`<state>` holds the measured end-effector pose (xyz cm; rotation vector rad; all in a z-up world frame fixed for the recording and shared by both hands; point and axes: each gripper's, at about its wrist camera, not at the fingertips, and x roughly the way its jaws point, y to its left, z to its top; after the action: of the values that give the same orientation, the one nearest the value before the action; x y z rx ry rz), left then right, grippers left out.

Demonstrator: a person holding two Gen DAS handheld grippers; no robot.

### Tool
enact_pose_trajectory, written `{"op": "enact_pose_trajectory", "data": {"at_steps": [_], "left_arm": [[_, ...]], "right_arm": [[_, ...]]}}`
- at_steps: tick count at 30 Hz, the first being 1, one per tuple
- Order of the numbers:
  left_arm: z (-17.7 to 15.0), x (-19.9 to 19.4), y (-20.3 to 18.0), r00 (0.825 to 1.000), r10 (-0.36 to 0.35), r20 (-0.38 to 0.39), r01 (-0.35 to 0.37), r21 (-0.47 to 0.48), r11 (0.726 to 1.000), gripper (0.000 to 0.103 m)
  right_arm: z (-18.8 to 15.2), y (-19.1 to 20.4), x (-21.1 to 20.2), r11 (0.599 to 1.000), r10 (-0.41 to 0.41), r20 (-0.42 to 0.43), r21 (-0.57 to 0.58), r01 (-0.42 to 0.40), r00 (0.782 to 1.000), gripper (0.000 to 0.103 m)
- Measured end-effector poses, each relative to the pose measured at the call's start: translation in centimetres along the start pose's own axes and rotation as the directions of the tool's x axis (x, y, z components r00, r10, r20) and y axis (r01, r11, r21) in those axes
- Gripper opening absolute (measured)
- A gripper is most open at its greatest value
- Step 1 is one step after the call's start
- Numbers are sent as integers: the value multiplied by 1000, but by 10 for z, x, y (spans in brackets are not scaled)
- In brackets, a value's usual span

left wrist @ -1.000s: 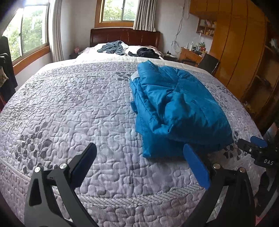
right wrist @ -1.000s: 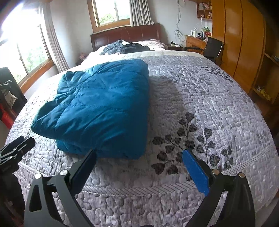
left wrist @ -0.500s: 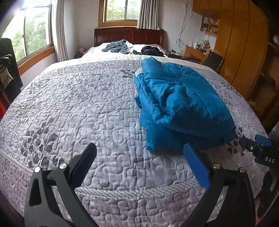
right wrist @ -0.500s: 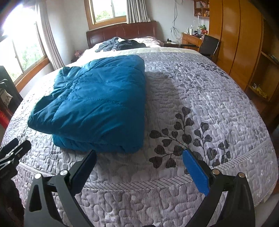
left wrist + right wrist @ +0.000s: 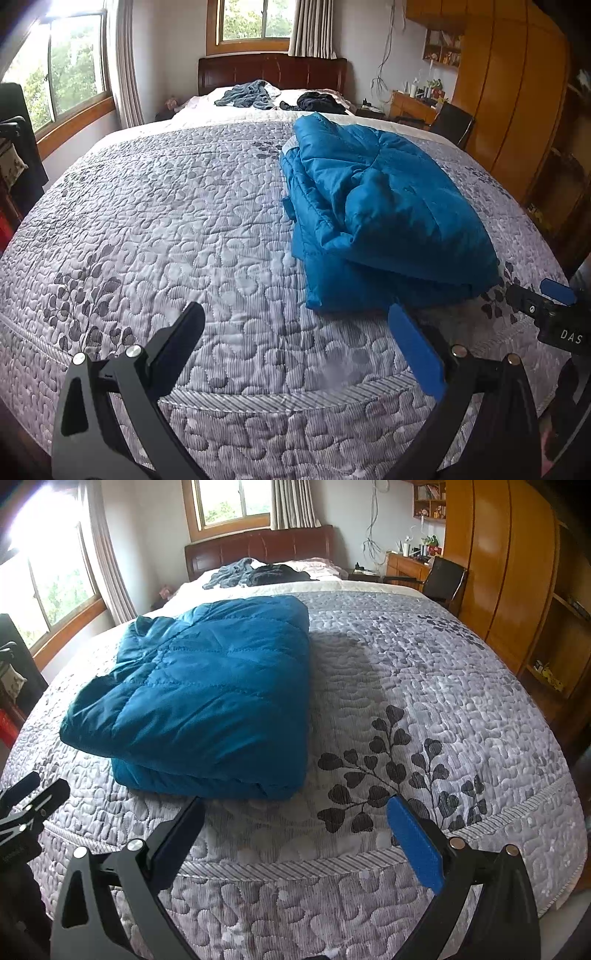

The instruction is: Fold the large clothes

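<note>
Here the bed [image 5: 155,229] fills both views, covered by a grey quilted bedspread [image 5: 424,686] stitched with pebble shapes and printed with dark leaf sprigs. At its far end stands a dark wooden headboard [image 5: 273,70], with a grey-blue garment [image 5: 245,96] and a black garment [image 5: 317,103] lying crumpled near the pillows. Curtained windows [image 5: 255,18] sit behind the headboard and along the left wall. On the right are tall orange-brown wardrobes [image 5: 495,561], a wooden desk [image 5: 404,563] crowded with small items, and a black chair [image 5: 445,579].

The blue padded jacket [image 5: 207,694] lies folded into a thick rectangular bundle on the bedspread, near the foot edge. In the left wrist view it sits ahead and to the right of the left tool [image 5: 295,343], whose fingers are spread wide and hold nothing; the jacket's near edge lies just beyond the blue-padded finger [image 5: 413,354]. In the right wrist view the jacket is ahead and to the left of the right tool [image 5: 295,830], also spread wide and empty, its black finger [image 5: 181,834] just short of the bundle's near fold. Neither tool touches the jacket.
</note>
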<state>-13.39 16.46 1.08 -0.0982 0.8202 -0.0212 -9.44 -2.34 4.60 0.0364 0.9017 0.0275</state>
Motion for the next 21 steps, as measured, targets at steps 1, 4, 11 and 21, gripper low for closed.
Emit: {"op": "enact_pose_trajectory", "data": {"at_steps": [1,4,11,21], "left_arm": [[0,0,0,1000,0,-1,0,-1,1000,99],[0,0,1,1000,1,-5,-1,-2,1000,99],[1,3,2,1000,2,-15,-2,-7,1000,99],[1,6,1,1000,4,-26,-4,-8,1000,99]], "right_arm": [[0,0,0,1000,-1,0,0,1,1000,99],[0,1,0,1000,-2,-3,-1,2,1000,99],[0,0,5,1000,-2,-14,-13,2,1000,99],[1,-2,8,1000,-14,-25,-21,13,1000,99]]}}
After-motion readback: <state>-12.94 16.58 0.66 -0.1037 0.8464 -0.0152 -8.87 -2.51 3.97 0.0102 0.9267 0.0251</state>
